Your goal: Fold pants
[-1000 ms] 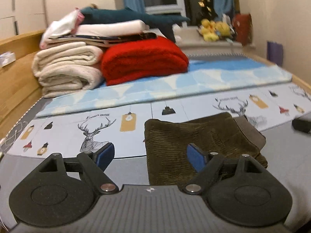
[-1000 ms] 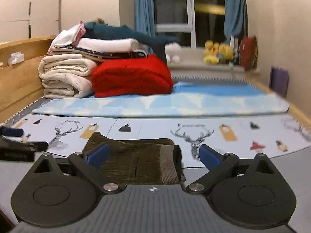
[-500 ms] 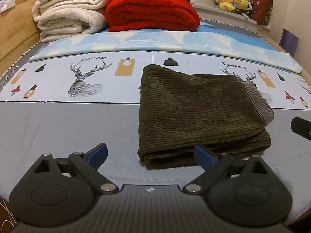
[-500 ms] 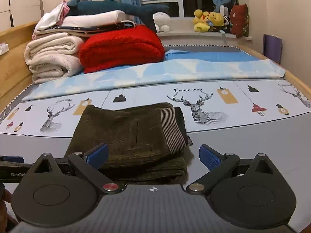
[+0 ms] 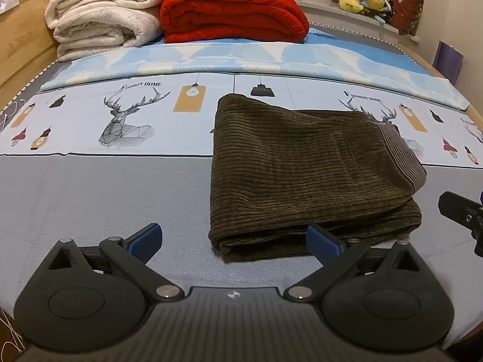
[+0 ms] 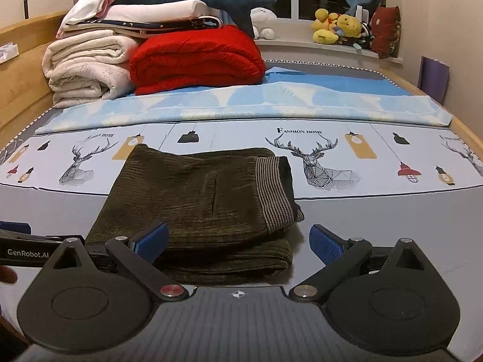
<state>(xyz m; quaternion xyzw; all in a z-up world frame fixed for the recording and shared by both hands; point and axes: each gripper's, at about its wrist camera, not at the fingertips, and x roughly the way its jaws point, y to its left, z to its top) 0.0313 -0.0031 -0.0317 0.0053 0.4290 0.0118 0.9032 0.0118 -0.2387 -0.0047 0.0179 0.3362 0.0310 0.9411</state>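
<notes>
The dark olive corduroy pants (image 5: 308,166) lie folded in a flat rectangular stack on the bed, striped waistband at the right. They also show in the right wrist view (image 6: 199,208). My left gripper (image 5: 234,241) is open and empty, held above the bed just in front of the stack's near left edge. My right gripper (image 6: 238,241) is open and empty, just in front of the stack's near right corner. Its tip shows at the right edge of the left wrist view (image 5: 462,214), and the left gripper shows at the left edge of the right wrist view (image 6: 27,247).
The bed (image 5: 90,193) has a grey and deer-print sheet. A folded light blue blanket (image 5: 241,57) lies across it behind the pants. Folded cream blankets (image 5: 99,21) and a red blanket (image 5: 232,12) are stacked at the back. Wooden bed frame on the left (image 5: 21,39). Plush toys on the windowsill (image 6: 335,27).
Both grippers have drawn back and risen from the folded pants, staying open. The views now look down on the whole stack, which lies still.
</notes>
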